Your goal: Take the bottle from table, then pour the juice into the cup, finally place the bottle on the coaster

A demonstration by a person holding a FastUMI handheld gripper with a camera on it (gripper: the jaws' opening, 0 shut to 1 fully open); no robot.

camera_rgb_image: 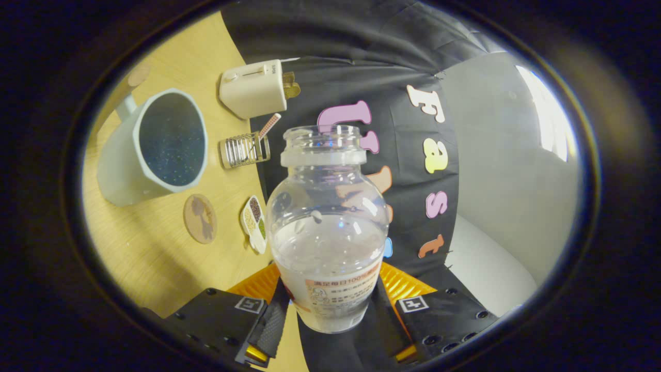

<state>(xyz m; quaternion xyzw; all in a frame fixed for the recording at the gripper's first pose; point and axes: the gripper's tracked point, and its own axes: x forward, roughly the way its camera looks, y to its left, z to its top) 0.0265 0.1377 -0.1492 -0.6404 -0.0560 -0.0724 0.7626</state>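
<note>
Gripping the bottle (328,232) low on its body, the gripper (330,318) had both fingers pressed on it, bottle lifted off the table (155,258), uncapped, clear liquid in the lower half. Cup (155,147) sat well beyond the fingers, coaster (200,218) just beside it. Toaster (255,93), small rack (244,150) and seed dish (255,223) also on the table.

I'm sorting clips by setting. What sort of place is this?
Likely a staged kitchen-style tabletop in a recording booth: a wooden table with a toaster, a cup and a coaster, cloth-walled behind.
</note>
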